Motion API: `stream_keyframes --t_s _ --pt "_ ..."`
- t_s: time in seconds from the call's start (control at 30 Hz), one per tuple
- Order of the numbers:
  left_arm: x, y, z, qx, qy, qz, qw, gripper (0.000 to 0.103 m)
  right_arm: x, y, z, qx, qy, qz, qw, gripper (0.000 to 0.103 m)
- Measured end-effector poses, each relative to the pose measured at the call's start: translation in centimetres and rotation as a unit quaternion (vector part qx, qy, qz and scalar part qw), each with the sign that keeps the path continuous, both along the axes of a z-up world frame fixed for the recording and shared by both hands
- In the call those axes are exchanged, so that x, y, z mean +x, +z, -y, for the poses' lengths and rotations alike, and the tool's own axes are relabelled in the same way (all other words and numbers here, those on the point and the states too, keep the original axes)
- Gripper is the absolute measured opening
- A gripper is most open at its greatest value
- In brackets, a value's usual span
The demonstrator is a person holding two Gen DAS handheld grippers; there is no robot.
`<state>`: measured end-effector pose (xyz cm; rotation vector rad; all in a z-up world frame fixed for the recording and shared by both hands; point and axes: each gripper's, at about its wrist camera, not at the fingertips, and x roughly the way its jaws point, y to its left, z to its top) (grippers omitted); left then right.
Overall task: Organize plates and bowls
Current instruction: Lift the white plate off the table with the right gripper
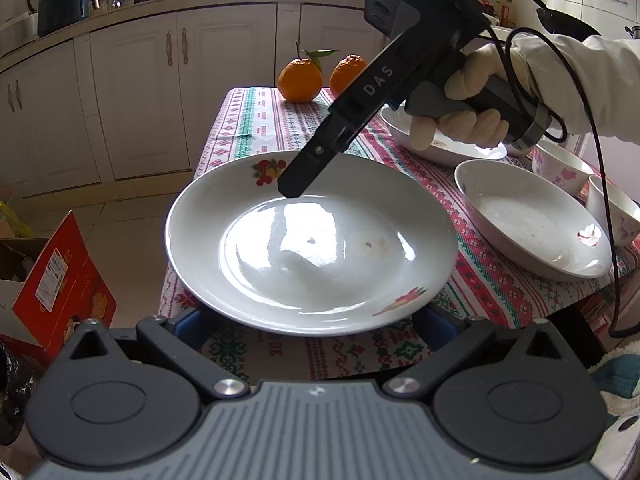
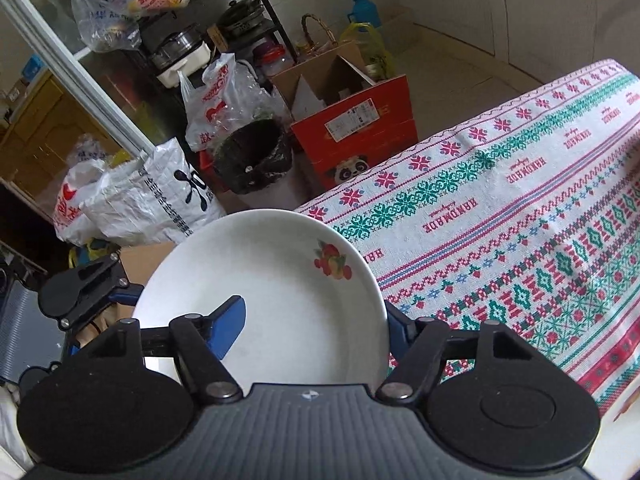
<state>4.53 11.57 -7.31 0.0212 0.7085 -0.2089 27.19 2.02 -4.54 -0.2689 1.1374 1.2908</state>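
Together, the left claw (image 1: 312,320) and right claw (image 2: 316,328) each pinch the white plate's (image 1: 312,240) rim; beside it, two shallow dishes (image 1: 532,220) hold nothing.

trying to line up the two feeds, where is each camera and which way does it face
Left wrist: rides on the left gripper, facing across the table toward the kitchen cabinets; it shows the plate, the oranges and the gloved right hand holding the right gripper.
Right wrist: rides on the right gripper, looking down past the table edge toward floor clutter; its blue fingers show, with the left gripper at left.
Shared: the fruit-printed plate, the tablecloth and the red box.
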Motion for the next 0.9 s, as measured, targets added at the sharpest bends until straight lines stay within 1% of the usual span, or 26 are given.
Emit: stream_keyframes --t_s 0.2,0.3,0.47,0.63,0.77,0.9 --pt "0.1 0.0 -0.1 0.004 -0.007 -0.004 1.0 0.101 0.3 0.1 0.4 0.004 -0.011 -0.016 1.0 0.076" --pt "0.5 0.1 -0.1 0.008 -0.011 -0.006 0.9999 0.1 0.3 0.3 0.5 0.006 -0.013 -0.016 1.0 0.076" --pt "1.7 0.5 -0.5 0.009 -0.022 -0.005 0.9997 0.1 0.6 1.3 0.8 0.011 -0.02 0.0 1.0 0.076" --pt "3.7 0.8 -0.7 0.011 -0.036 -0.002 0.9993 0.1 2.0 2.2 1.2 0.018 -0.035 0.012 0.999 0.076" --pt "5.4 0.7 -0.9 0.005 -0.045 -0.004 0.999 0.1 3.2 2.2 1.4 0.016 -0.048 0.023 0.998 0.076" --pt "7.1 0.5 -1.0 0.008 -0.053 -0.005 0.9985 0.1 4.7 2.0 1.6 0.015 -0.061 0.028 0.998 0.076"
